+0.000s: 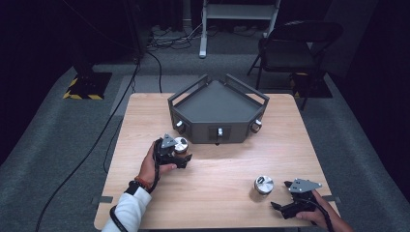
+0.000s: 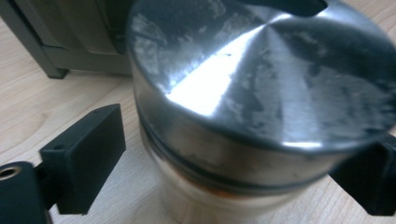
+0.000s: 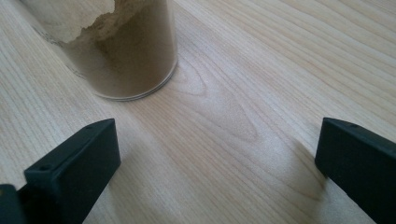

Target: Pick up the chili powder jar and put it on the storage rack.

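Just in front of the grey rack (image 1: 217,104), the left gripper (image 1: 178,153) straddles a steel-lidded jar (image 2: 261,112), jaws spread and not visibly gripping, so lifting now could tip it, while the right gripper (image 1: 290,198) sits released beside a second jar (image 1: 261,187).

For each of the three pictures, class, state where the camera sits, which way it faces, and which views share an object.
High view: above the person's side, facing forward and down on the table; both forearms show.
Left gripper view: on the left claw, facing the steel-lidded jar between its jaws.
Right gripper view: on the right claw, facing the powder jar.
Shared: both jars appear from above.
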Available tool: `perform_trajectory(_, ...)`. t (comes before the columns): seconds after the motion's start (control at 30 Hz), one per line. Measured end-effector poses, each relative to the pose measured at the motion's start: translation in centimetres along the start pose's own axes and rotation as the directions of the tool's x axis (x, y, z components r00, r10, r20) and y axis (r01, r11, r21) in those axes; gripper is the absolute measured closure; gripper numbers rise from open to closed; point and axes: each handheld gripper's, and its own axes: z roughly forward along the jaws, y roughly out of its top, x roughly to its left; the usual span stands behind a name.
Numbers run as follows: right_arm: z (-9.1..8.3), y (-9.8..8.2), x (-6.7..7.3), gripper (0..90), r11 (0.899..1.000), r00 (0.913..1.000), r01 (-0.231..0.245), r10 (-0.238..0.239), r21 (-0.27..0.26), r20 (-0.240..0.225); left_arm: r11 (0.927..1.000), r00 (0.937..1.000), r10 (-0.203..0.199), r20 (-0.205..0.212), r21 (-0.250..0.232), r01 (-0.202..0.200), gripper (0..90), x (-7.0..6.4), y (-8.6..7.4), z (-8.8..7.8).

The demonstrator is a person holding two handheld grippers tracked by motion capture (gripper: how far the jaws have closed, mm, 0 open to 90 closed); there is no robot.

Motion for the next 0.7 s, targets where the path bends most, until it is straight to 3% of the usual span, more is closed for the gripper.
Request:
perform_trajectory(0.13, 0.0, 0.0, 0.0, 0.0, 1.000, 1.0000, 0.000, 0.000, 0.000, 0.000, 1.0000, 0.9999, 0.001, 0.017, -0.007, -0.001, 16.3, 0.5, -0.3, 0.3)
perform_trajectory(0.17, 0.0, 0.0, 0.0, 0.0, 1.000, 1.0000, 0.000, 0.000, 0.000, 0.000, 0.9998, 0.9994, 0.007, 0.033, -0.019, -0.007, 22.7, 1.0, -0.5, 0.2)
perform_trajectory(0.27, 0.0, 0.0, 0.0, 0.0, 1.000, 1.0000, 0.000, 0.000, 0.000, 0.000, 0.9993, 0.9985, 0.018, 0.051, -0.033, -0.016, 26.8, 1.3, -0.8, 0.4)
perform_trajectory(0.3, 0.0, 0.0, 0.0, 0.0, 1.000, 1.0000, 0.000, 0.000, 0.000, 0.000, 0.9989, 0.9985, 0.036, 0.041, -0.032, -0.034, 28.7, 1.1, -0.8, 0.4)
perform_trajectory(0.47, 0.0, 0.0, 0.0, 0.0, 1.000, 1.0000, -0.001, 0.001, 0.000, 0.001, 0.9980, 0.9983, 0.055, 0.020, -0.031, -0.055, 30.5, 0.7, -0.6, 0.4)
perform_trajectory(0.6, 0.0, 0.0, 0.0, 0.0, 1.000, 1.0000, -0.001, 0.001, 0.000, 0.001, 0.9986, 0.9990, 0.045, 0.007, -0.030, -0.045, 31.1, 0.5, -0.5, 0.3)
perform_trajectory(0.7, 0.0, 0.0, 0.0, 0.0, 1.000, 1.0000, -0.001, 0.001, 0.000, 0.001, 0.9988, 0.9993, 0.027, 0.025, -0.041, -0.026, 31.3, 0.8, -0.8, 0.3)
